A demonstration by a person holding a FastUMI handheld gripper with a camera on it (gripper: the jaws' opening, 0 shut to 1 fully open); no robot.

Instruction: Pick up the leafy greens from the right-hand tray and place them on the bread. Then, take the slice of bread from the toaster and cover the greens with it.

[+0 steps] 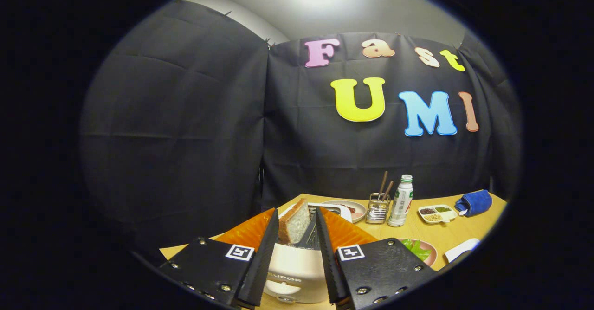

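Note:
A slice of bread (293,222) stands upright in the slot of a white toaster (297,270), directly below my gripper (297,213). The fingers straddle the slice. The left finger lies close against its crust side, while a gap with the metal slot showing separates the slice from the right finger, so the gripper is open. Leafy greens (416,248) lie on a pinkish plate (433,255) on the wooden table, just to the right of the right finger. What lies under the greens is hidden.
Beyond the toaster stand a white plate (349,206), a metal holder with chopsticks (377,209), a white bottle (401,201), a divided dish of seasonings (436,213) and a rolled blue cloth (474,203). A white object (462,249) lies at the table's right edge.

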